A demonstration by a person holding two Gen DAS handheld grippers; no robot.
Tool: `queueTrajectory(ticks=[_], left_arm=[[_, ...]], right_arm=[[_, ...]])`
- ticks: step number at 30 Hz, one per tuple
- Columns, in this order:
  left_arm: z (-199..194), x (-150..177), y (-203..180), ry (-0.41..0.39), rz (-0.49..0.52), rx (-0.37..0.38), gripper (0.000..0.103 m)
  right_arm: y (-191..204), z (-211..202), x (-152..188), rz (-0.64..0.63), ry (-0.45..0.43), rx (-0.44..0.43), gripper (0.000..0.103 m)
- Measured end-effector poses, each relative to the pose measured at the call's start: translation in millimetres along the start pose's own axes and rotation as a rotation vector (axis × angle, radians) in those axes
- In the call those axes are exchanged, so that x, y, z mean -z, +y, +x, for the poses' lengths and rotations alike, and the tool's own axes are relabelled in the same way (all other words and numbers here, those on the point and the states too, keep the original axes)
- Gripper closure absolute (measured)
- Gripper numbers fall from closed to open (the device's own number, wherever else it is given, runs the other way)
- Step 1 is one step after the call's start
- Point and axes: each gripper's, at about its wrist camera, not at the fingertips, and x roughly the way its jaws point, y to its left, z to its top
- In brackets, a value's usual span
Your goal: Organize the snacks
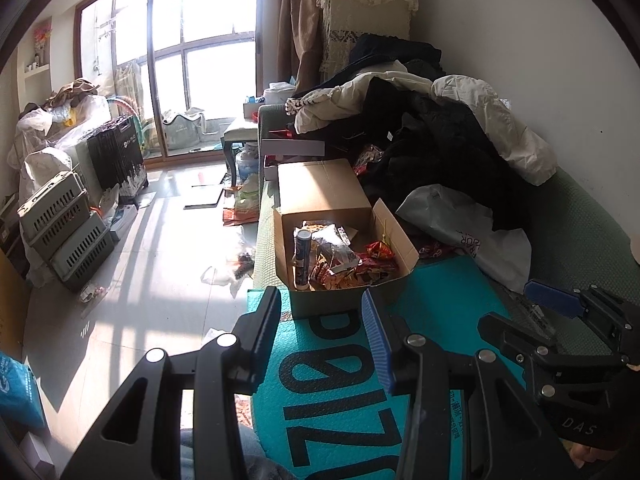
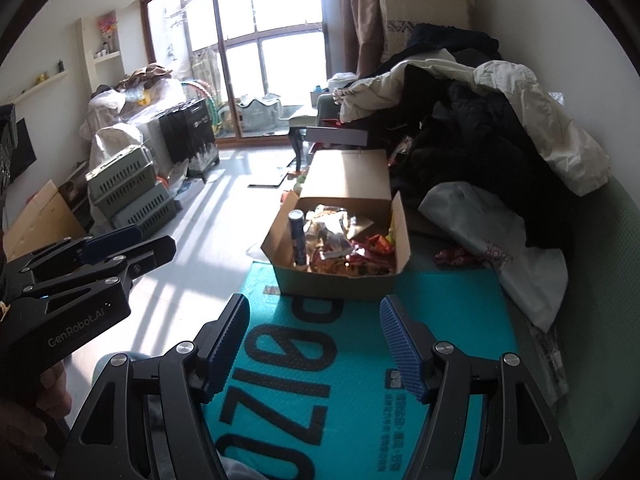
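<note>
An open cardboard box (image 1: 316,304) (image 2: 332,284) sits on a teal mat (image 1: 340,380) (image 2: 360,360) on a green sofa. Inside lie several snack packets (image 1: 360,264) (image 2: 348,252) and an upright tube-shaped can (image 1: 303,252) (image 2: 297,236). My left gripper (image 1: 324,312) hovers above the mat just short of the box, jaws apart with nothing between them. My right gripper (image 2: 316,320) stands open beside it, also empty, with a wider gap. Each gripper shows in the other's view: the right gripper (image 1: 528,304), the left gripper (image 2: 148,240).
A pile of dark and white clothes (image 1: 440,128) (image 2: 480,120) and a white plastic bag (image 1: 472,232) (image 2: 500,240) crowd the sofa behind and right of the box. Stacked grey crates (image 1: 64,224) (image 2: 128,196), bags and litter sit on the tiled floor at left.
</note>
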Motion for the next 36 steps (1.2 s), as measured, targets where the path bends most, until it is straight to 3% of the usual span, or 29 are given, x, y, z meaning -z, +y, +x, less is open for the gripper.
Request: queueTrajectory(ticks=[4, 36], left_arm=[[2.3, 1.1, 6.7, 0.014, -0.029, 0.026, 0.062], [13.2, 3.0, 11.5, 0.031, -0.049, 0.012, 0.062]], right_arm=[[2.9, 1.8, 1.2, 0.001, 0.006, -0.005, 0.035], [7.3, 12.5, -0.4, -0.030, 0.039, -0.020, 0.035]])
